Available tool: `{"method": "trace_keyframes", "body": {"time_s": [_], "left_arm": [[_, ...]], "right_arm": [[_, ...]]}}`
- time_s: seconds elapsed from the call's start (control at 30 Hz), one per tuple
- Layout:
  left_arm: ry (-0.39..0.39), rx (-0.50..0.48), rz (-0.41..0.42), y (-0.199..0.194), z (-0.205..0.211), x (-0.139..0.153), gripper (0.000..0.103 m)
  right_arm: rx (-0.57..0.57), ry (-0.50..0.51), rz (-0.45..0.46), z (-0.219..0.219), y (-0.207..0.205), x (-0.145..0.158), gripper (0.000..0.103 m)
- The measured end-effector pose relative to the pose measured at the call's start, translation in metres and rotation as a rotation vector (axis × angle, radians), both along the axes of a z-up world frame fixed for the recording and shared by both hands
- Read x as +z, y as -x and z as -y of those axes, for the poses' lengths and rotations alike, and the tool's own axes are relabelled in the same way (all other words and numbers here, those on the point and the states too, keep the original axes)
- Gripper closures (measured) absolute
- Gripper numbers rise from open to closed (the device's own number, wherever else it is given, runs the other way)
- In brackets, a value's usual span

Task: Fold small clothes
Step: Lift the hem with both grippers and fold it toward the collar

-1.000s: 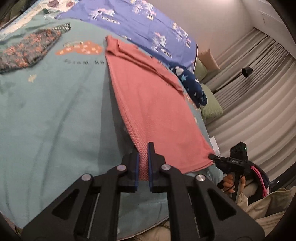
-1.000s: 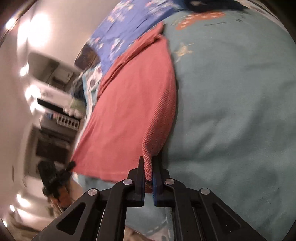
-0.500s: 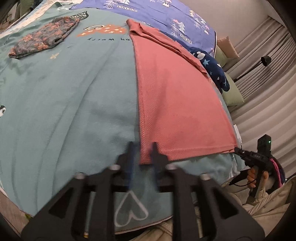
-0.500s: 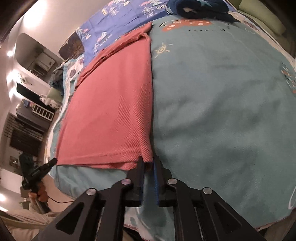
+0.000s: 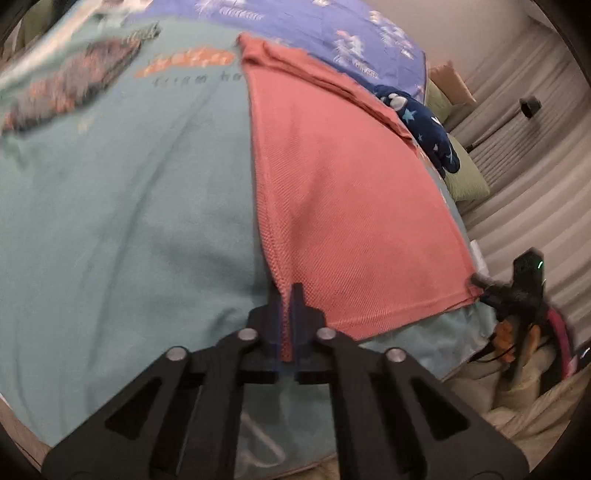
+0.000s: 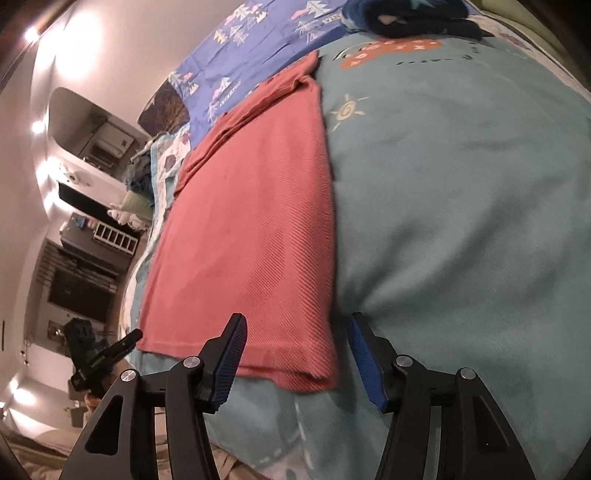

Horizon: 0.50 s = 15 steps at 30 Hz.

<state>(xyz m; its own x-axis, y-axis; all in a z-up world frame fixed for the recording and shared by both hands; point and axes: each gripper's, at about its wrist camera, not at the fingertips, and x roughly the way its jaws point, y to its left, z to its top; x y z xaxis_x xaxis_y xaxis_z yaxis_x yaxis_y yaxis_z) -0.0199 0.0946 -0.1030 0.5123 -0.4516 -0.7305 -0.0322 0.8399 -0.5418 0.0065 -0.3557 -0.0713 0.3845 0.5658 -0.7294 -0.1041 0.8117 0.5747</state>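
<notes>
1 salmon-pink garment point(image 5: 351, 206) on 1 teal blanket point(image 5: 122, 221), 1 dark patterned garment point(image 5: 66, 85), 1 navy star-print garment point(image 5: 432, 136), 1 purple sheet point(image 5: 314, 29), 2 grippers: left gripper point(image 5: 287, 317), right gripper point(image 6: 295, 354).

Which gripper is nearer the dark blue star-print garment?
Right. The right gripper straddles the pink shirt's corner on that garment's side; the left gripper pinches the opposite corner.

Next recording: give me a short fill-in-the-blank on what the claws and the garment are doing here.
The left claw is shut on a corner of the ____ garment.
The right claw stands ____, gripping nothing.
The garment lies on a ____ blanket.
A dark blue star-patterned cloth lies at the garment's ____ end.

Missing: pink; open; teal; far
</notes>
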Motion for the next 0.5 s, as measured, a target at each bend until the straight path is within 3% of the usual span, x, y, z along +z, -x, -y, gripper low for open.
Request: {"method": "trace_keyframes", "body": {"time_s": [0.03,0.1,0.27,0.37,0.5], "left_arm": [[0.037,0.014,0.002,0.001,-0.002,0.001,0.099],[0.084,0.044,0.047,0.009,-0.006,0.014,0.099],[0.058,0.072,0.137,0.031,-0.017,0.049,0.099],[0.044,0.059,0.149,0.042,-0.014,0.060,0.099],[-0.015,0.019,0.155,0.059,-0.002,0.068,0.099]], "right_arm": [[0.013,0.017,-0.004,-0.004,-0.002,0.001,0.100],[0.019,-0.011,-0.045,-0.008,-0.006,-0.002,0.099],[0.002,-0.041,0.061,0.001,0.022,0.032,0.100],[0.005,-0.066,0.108,0.007,0.037,0.050,0.100],[0.025,-0.022,0.146,0.002,0.054,0.063,0.100]]}}
